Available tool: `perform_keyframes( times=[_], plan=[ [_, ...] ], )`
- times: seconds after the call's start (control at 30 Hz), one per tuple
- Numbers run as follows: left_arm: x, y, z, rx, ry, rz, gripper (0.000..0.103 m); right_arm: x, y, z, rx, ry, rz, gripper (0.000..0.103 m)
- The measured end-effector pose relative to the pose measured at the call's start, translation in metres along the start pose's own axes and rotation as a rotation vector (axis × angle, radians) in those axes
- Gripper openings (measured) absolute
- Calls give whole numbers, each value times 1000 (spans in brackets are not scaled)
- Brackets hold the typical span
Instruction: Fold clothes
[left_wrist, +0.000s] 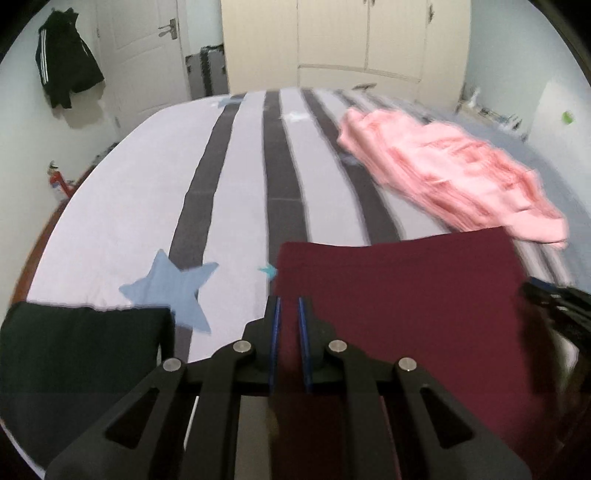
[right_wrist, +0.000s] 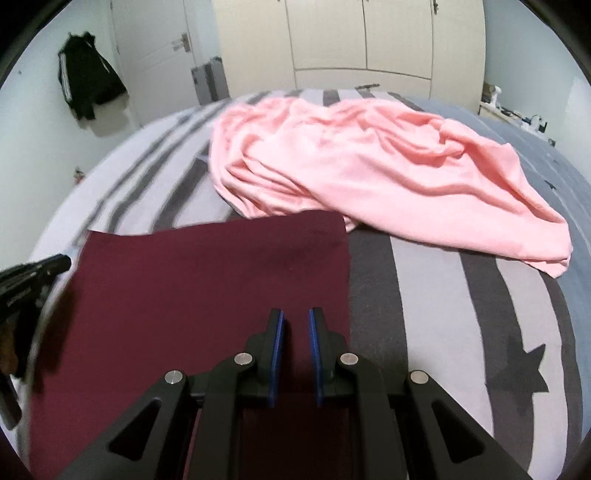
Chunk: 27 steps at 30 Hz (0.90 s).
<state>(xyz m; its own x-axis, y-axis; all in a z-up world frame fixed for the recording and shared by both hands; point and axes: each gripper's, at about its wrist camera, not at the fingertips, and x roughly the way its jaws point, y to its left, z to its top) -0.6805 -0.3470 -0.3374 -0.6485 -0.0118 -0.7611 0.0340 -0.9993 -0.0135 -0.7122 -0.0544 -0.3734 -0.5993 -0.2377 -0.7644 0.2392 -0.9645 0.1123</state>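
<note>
Striped bed (left_wrist: 240, 177) bears maroon cloth (left_wrist: 406, 295), each narrow gripper (left_wrist: 289, 301) pinching its near edge.

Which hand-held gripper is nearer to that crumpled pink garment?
The right. The right hand-held gripper holds the maroon cloth near the corner beside the pink garment; the left hand-held gripper grips the cloth's opposite side, farther away.

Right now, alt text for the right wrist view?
The right gripper grips a flat maroon garment on a striped bed. A crumpled pink garment lies beyond it; the left gripper shows at the left edge.
</note>
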Motion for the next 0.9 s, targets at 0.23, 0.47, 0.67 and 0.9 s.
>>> perform_keyframes(
  times=[0.23,0.47,0.67,0.9],
  plan=[
    [-103,-4,-91,-63,50,-92,16,-93,23,-67,-65,-4,108,13],
    [-180,-24,-200,-34,170,-84,33,-150,53,-157,-76,116,155,13],
    [-183,-36,-236,34,205,-70,35,-172,61,-200,-66,170,147,13],
    [-171,-35,-242,72,217,-92,11,-171,49,-216,-26,176,102,13]
  ],
)
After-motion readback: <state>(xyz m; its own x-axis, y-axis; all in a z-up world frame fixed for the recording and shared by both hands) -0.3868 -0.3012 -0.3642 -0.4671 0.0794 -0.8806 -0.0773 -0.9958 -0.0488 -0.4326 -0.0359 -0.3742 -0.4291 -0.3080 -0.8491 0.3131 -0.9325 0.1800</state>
